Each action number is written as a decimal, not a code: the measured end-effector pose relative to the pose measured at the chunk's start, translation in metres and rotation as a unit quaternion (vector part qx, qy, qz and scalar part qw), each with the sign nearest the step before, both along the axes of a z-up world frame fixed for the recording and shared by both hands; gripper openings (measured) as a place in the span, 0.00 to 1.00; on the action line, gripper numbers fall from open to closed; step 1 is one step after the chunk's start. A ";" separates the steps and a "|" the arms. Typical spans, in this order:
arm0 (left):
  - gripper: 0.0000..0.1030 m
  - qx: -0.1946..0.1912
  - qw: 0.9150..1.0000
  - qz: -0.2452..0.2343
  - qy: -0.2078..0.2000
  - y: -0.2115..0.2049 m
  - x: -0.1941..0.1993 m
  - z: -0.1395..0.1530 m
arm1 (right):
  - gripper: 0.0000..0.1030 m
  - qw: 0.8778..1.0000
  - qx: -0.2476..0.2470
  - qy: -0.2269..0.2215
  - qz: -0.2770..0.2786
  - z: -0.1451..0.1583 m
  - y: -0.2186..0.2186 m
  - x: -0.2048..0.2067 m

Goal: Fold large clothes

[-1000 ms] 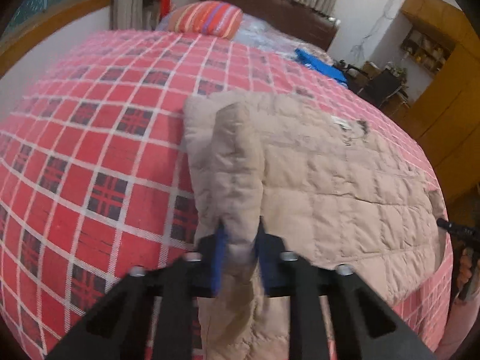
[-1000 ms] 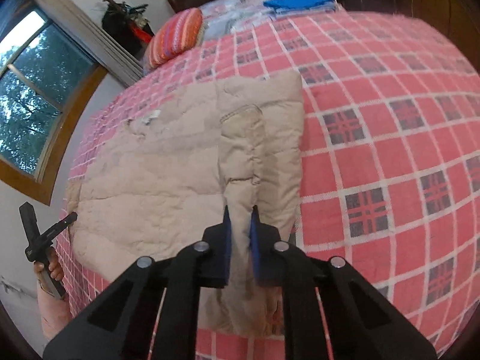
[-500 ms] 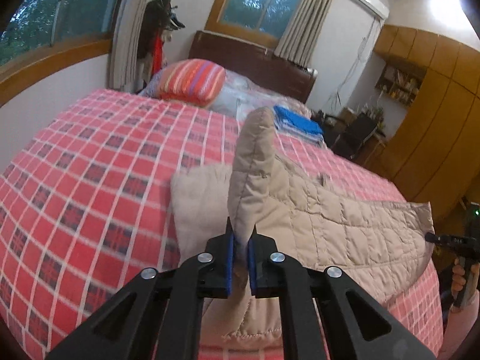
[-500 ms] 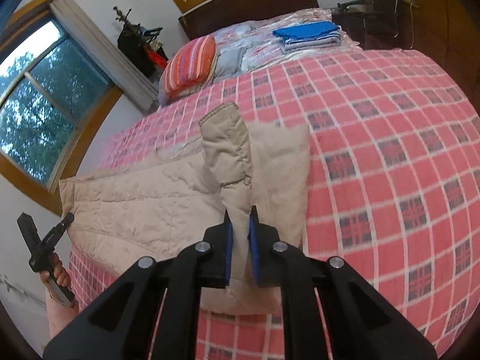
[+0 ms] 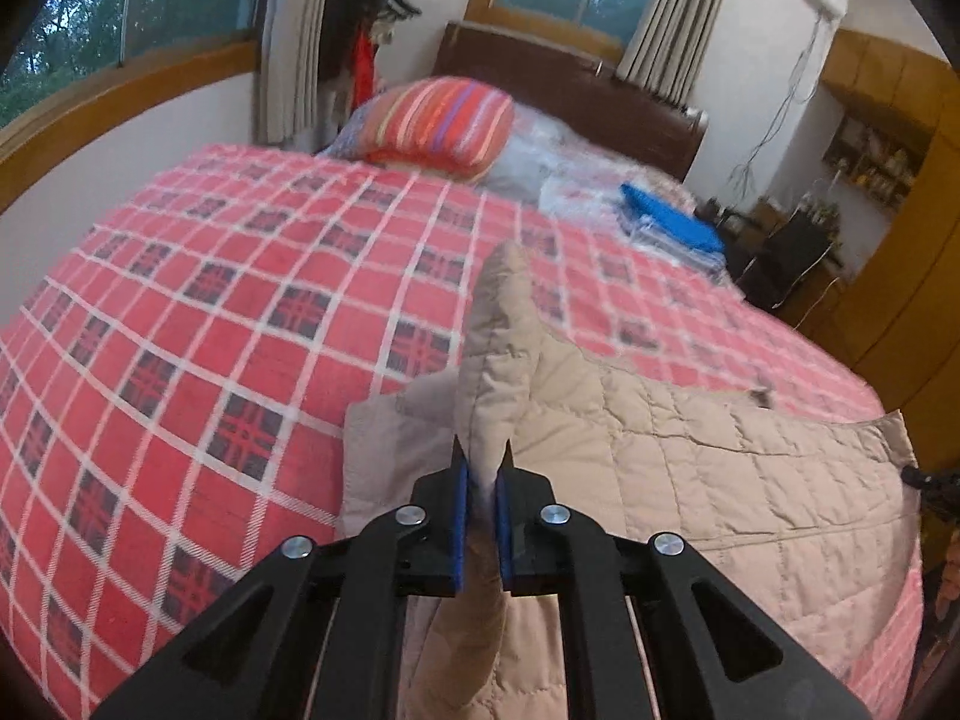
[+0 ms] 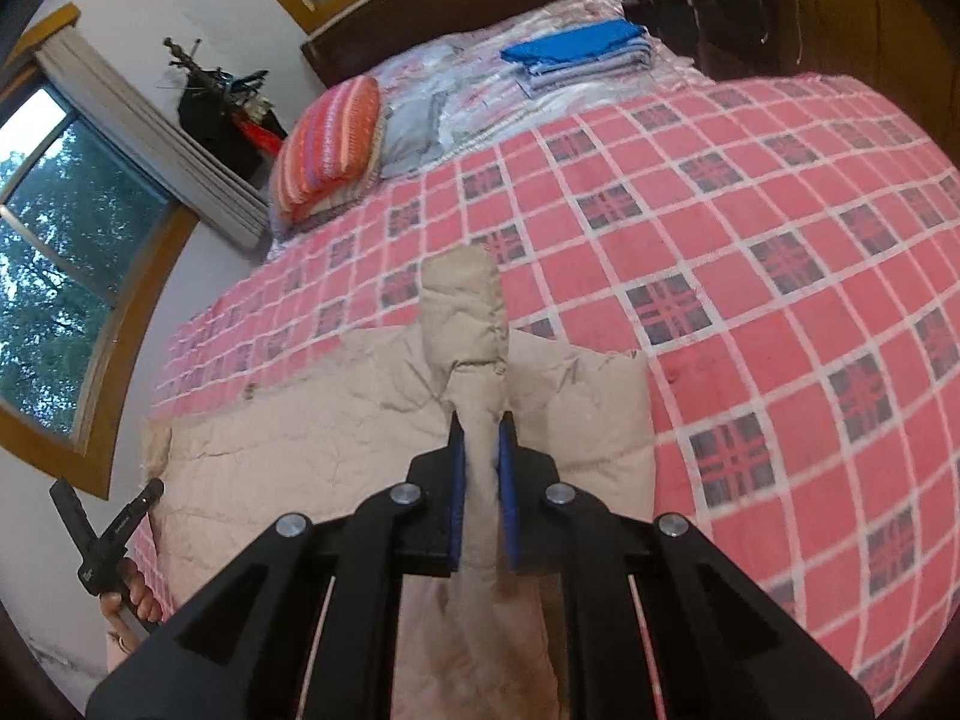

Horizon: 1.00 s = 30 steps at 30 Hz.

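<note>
A large beige quilted garment hangs lifted over the near part of a bed with a red plaid cover. My left gripper is shut on one upper edge of it, a fold standing up between the blue pads. In the right wrist view the same beige quilted garment spreads to the left, and my right gripper is shut on its other upper edge, a padded sleeve-like end sticking up past the fingertips. The garment's lower part drops out of sight below both grippers.
A striped pillow and a blue folded stack lie at the bed's head by a dark headboard. Windows line the left wall. Wooden cabinets stand right. A hand holding the left gripper's handle shows at lower left.
Both grippers have risen with the garment, lifting its top edge off the bed cover; it was lying flat a second ago and now hangs between them, drawn nearer to me.
</note>
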<state>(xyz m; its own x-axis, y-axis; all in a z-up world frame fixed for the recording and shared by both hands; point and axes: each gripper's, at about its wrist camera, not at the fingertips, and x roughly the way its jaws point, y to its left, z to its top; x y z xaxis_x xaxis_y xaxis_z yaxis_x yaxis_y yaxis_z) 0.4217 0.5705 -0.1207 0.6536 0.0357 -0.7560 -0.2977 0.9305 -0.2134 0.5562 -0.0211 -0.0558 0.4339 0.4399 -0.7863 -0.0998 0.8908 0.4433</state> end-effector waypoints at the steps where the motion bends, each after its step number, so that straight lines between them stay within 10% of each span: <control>1: 0.08 -0.001 1.000 0.002 0.009 0.002 0.004 -0.008 | 0.09 1.000 0.000 0.007 -0.003 -0.007 0.000 0.005; 9: 0.24 0.011 0.999 0.010 0.045 0.005 0.012 -0.036 | 0.18 0.999 -0.011 0.044 -0.010 -0.046 0.002 0.015; 21: 0.71 -0.025 0.999 -0.017 0.030 0.015 -0.076 0.005 | 0.46 0.999 0.008 -0.008 0.037 0.004 -0.037 -0.072; 30: 0.71 -0.055 0.997 -0.033 0.039 0.002 -0.127 -0.017 | 0.42 0.996 -0.007 0.029 0.079 -0.038 -0.021 -0.117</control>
<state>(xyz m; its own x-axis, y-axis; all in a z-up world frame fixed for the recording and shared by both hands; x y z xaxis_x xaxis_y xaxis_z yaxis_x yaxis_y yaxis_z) 0.2951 0.5723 -0.1376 0.5913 -0.0914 -0.8012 -0.2555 0.9211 -0.2937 0.4391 -0.0421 -0.0935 0.3128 0.4887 -0.8145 -0.2142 0.8717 0.4408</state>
